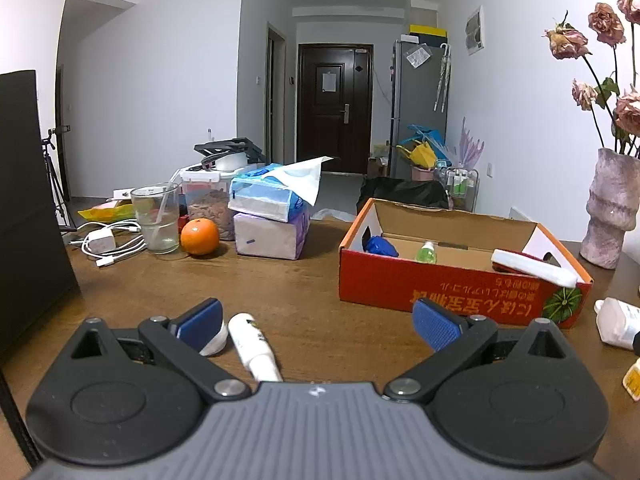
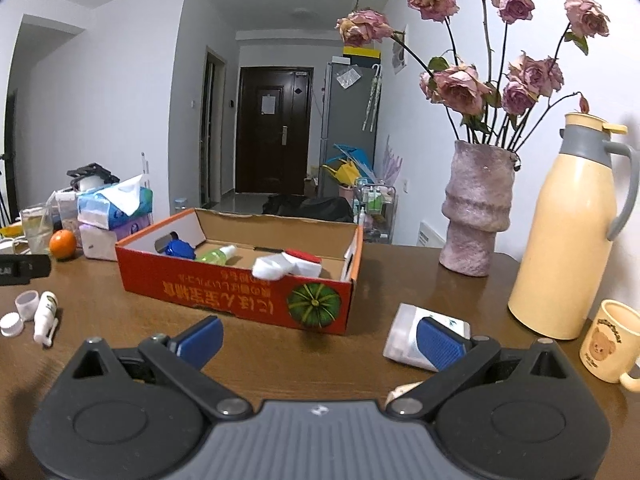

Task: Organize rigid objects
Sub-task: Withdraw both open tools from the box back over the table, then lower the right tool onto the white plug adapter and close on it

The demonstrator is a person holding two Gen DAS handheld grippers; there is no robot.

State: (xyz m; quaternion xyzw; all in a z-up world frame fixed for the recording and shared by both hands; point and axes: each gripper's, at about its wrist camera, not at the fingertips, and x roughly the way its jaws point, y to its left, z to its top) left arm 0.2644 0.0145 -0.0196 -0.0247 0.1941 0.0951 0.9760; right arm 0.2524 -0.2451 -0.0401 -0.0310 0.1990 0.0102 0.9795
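**Both tongs open, two bottles not yet boxed**

In the left wrist view, going left to right: a white cap (image 1: 214,342) sits at lower left, touching or just behind the left finger pad; just right of it lies a white tube (image 1: 256,346), on its side, running toward the camera; the left gripper (image 1: 318,328) hangs over the table (image 1: 280,280) with its jaws spread wide and nothing between them but the tube's end; the box (image 1: 460,288) stands at right of centre, already holding a blue item (image 1: 380,246), a green bottle (image 1: 426,253) and a white-and-red piece (image 1: 534,266); a white bottle (image 1: 618,322) lies at the far right edge.

In the right wrist view: the tube and two loose caps lie at far left; the box fills the middle; the right gripper (image 2: 320,338) is also wide open and empty; the white bottle (image 2: 408,336) lies on its side at lower right, partly behind the right pad, whether touching I cannot tell; a vase (image 2: 476,208), a flask (image 2: 572,240) and a mug (image 2: 608,340) stand further right.

The step in hand looks like picking the next item; the left tongs seem nearest a grasp. Next, each gripper should centre on its item, close across the narrow body, lift, then carry over the box wall; a round tube may roll or slip.
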